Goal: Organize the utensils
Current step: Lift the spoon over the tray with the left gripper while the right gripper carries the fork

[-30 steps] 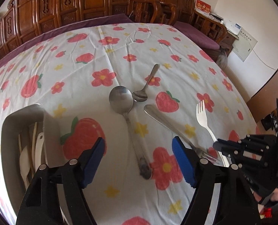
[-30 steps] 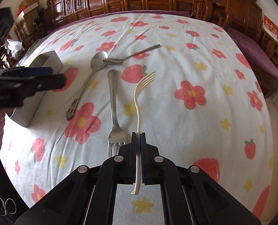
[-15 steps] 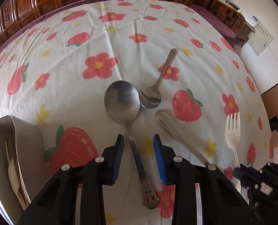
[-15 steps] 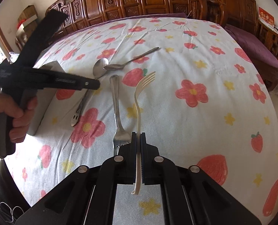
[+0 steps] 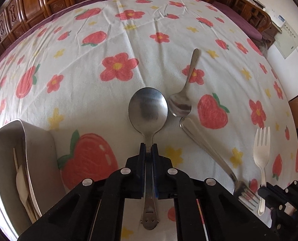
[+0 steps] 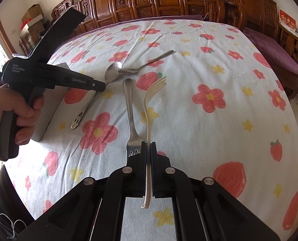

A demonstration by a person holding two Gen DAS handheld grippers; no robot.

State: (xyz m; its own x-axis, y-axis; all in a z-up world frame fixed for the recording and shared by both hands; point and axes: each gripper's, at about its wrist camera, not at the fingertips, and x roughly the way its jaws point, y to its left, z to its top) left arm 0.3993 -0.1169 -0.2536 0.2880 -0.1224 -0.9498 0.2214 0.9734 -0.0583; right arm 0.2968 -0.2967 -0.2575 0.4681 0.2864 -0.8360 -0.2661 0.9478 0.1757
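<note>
Lying on the strawberry-and-flower tablecloth (image 5: pixel 116 46), the large steel spoon (image 5: pixel 148 108) was clamped at its handle between the blue pads of the left gripper (image 5: pixel 148 150), its bowl pointing away and its smiley-cut handle end seen beneath the gripper body. A small teaspoon (image 5: pixel 180 105) was seen just beside the large bowl, and a steel fork (image 5: pixel 207 150) lay to its right. The white plastic fork (image 6: pixel 149 108) was held edge-on by the right gripper (image 6: pixel 148 148), which was closed on its handle, tines raised above the cloth. A grey utensil holder (image 5: pixel 38 150) with white cutlery inside was seen at the left.
</note>
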